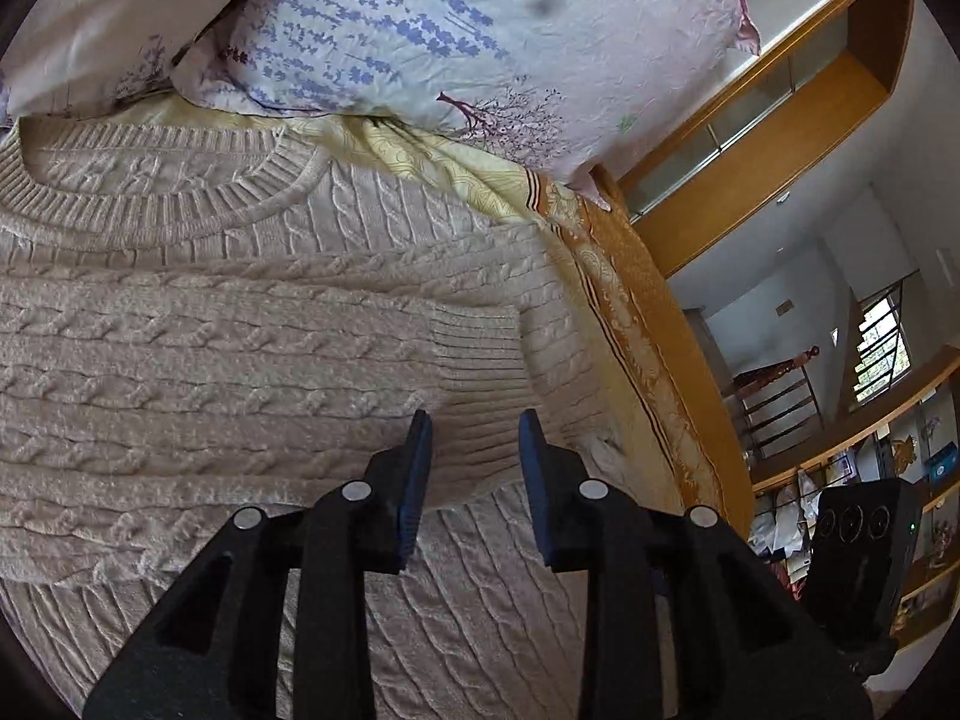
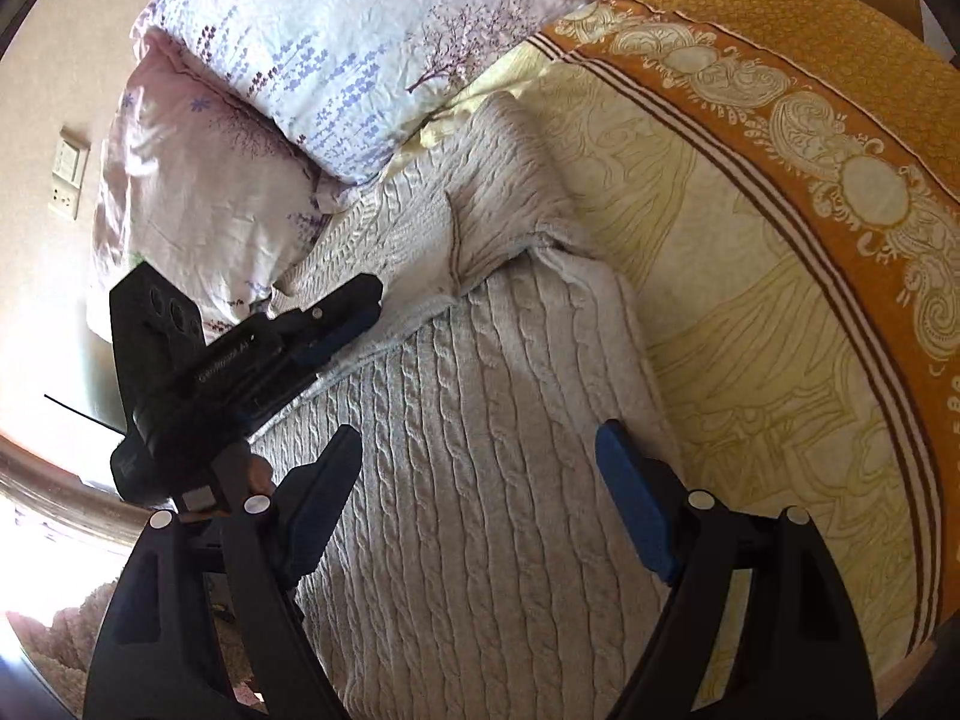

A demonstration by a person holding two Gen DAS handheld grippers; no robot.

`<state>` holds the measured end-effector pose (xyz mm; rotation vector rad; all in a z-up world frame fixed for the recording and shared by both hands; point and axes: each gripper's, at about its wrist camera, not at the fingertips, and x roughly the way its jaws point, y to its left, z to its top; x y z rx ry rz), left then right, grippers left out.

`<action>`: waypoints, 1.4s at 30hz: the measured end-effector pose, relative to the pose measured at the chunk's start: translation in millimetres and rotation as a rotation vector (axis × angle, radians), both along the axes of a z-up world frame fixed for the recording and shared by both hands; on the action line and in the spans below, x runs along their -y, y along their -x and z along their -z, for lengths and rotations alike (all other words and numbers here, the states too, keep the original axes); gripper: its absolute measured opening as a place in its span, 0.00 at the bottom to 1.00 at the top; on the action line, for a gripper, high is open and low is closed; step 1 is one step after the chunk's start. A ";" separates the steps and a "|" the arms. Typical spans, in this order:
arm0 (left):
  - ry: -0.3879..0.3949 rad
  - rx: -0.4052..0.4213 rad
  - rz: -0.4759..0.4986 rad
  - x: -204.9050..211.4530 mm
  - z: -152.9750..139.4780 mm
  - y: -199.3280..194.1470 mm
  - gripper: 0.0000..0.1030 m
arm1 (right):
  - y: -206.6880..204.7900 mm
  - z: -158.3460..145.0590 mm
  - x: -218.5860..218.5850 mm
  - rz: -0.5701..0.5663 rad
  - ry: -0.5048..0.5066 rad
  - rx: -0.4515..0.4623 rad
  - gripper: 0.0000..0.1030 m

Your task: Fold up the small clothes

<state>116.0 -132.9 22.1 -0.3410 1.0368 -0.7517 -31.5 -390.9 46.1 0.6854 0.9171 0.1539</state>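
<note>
So we've got the cream cable-knit sweater [image 1: 240, 312] lying flat on the bed [image 2: 750, 300], collar up by the pillows [image 1: 420, 30], one sleeve [image 1: 300, 372] folded across the chest. Our left tongs [image 1: 474, 438] hover slightly apart, nothing between them; right tongs [image 2: 480, 450] wide apart over the body.

A bed [image 2: 750, 324] covered with a pale yellow spread bordered in orange carries a cream cable-knit sweater [image 2: 480, 450] lying flat in the middle and two floral pillows [image 2: 336, 60] at its far end.
</note>
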 end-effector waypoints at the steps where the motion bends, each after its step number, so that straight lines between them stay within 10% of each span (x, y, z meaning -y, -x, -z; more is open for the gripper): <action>1: 0.020 0.000 -0.002 -5.0 -3.4 2.2 0.34 | -2.8 -3.6 2.5 0.003 -0.004 0.019 0.76; 11: -0.075 0.082 -0.249 -135.7 -50.1 30.4 0.51 | -95.8 -20.7 -10.8 -0.072 0.064 0.038 0.50; 21: -0.293 -0.045 -0.552 -260.5 -18.0 88.7 0.52 | -133.3 5.7 -27.2 -0.133 0.163 -0.063 0.24; 29: -0.332 -0.042 -0.564 -267.7 -15.4 88.8 0.52 | -129.0 -1.8 -41.1 -0.174 0.236 -0.024 0.08; 36: -0.351 -0.041 -0.529 -257.3 -11.3 82.0 0.61 | -124.9 -67.5 -67.5 -0.172 0.454 0.245 0.06; 42: -0.340 -0.038 -0.533 -257.0 -11.4 83.2 0.63 | -149.6 -5.5 -62.1 -0.185 0.531 -0.017 0.06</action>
